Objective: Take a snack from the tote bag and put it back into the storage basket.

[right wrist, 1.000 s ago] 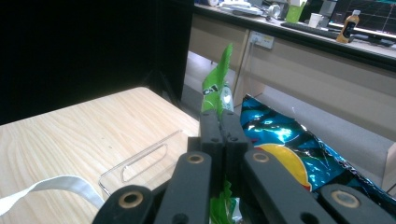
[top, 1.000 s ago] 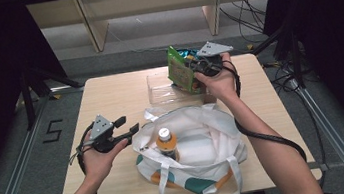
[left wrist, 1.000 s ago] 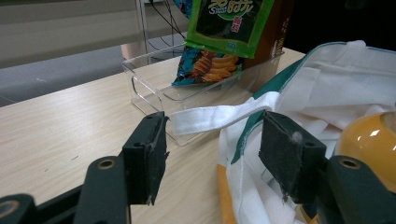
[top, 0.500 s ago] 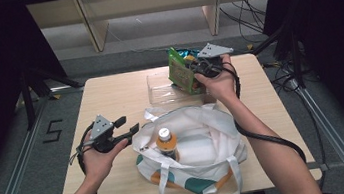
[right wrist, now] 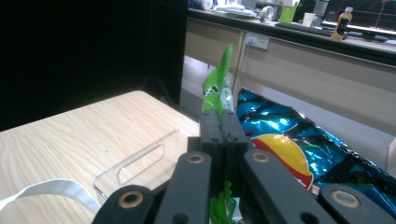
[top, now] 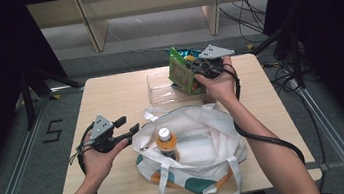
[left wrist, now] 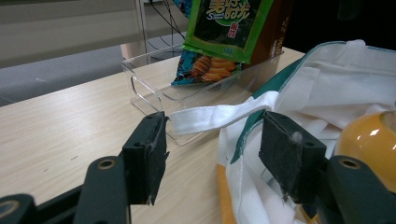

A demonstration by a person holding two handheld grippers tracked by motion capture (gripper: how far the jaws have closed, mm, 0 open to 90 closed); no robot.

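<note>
At upper centre of the high view the right gripper [top: 196,71] has its jaws clamped on the green snack bag [top: 181,70] standing in the clear plastic tray [top: 161,89], while the left gripper [top: 127,125], jaws wide apart, sits at lower left beside the white tote bag [top: 201,143].

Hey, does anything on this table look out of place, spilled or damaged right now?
Nothing is spilled or damaged. The bag slumps open with one strap trailing toward the clear bin, and the bottle stands upright inside it. The right tool pinches the green snack pack, holding it tilted over the bin. The left tool is open beside the bag.
</note>
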